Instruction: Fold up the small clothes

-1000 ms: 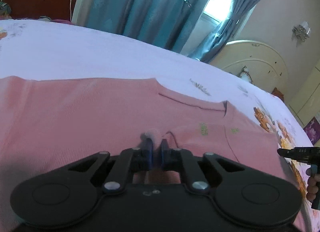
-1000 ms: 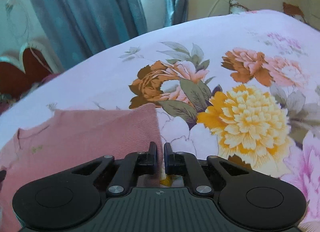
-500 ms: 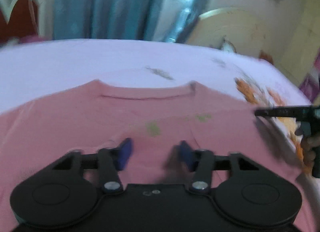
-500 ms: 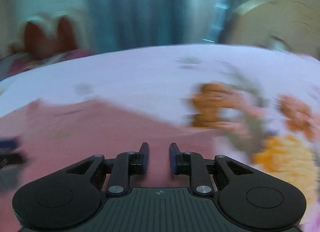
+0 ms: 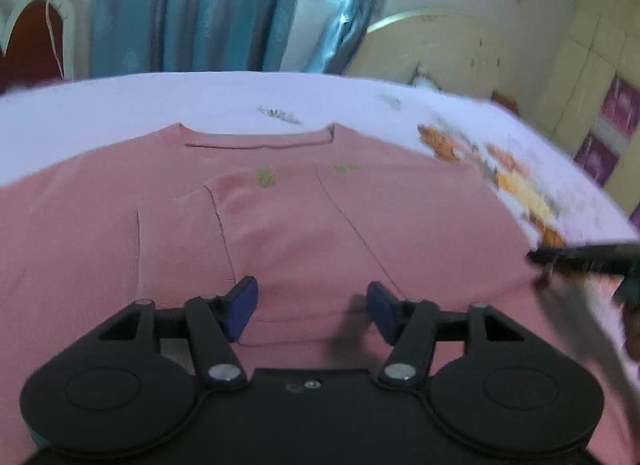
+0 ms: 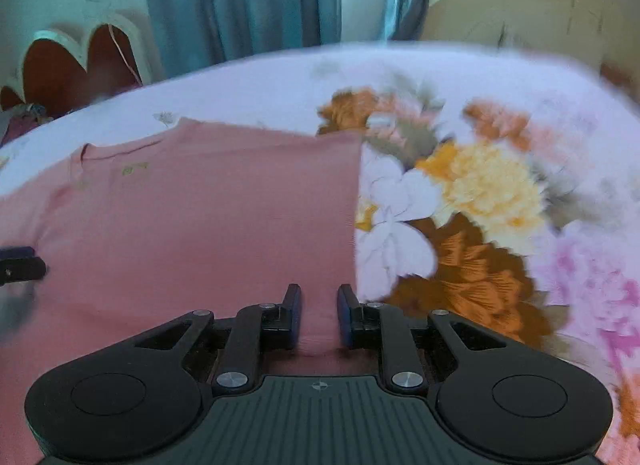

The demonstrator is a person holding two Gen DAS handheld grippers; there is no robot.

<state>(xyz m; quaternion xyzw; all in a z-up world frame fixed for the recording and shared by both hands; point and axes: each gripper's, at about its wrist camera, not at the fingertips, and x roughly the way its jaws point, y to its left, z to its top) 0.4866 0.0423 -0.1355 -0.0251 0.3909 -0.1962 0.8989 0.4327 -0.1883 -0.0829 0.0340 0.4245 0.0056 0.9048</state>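
Left wrist view, what changed: the left gripper (image 5: pixel 312 307) has just been opening; its blue fingers (image 5: pixel 242 307) stand wide apart with nothing between them. A second ago they were nearly together on a small pinch of pink cloth; that cloth now lies flat below them.
Left wrist view, meaning: I judge that a fold has just been laid down and let go, so this hand is free for the next fold.
Left wrist view, garment: the pink top (image 5: pixel 300 225) lies spread on the bed (image 5: pixel 160 105), neckline away from the camera, two small green marks on the chest. Folded-in panels overlap across its middle, their edges showing as dark creases.
Left wrist view, other hand: the right gripper (image 5: pixel 580 257) shows blurred at the right edge, over the garment's right side.
Right wrist view, what changed: the right gripper (image 6: pixel 318 313) has also eased open; its fingers (image 6: pixel 292 315) stand a little apart, with no cloth clamped between them. They were close together a second ago.
Right wrist view, garment: the pink top (image 6: pixel 200 225) lies flat left of centre, its straight right edge against the flowered bedsheet (image 6: pixel 480 193). The gripper hovers above the near right part of the top.
Right wrist view, surroundings: blue curtains (image 6: pixel 240 5) hang behind the bed. The picture is motion-blurred.
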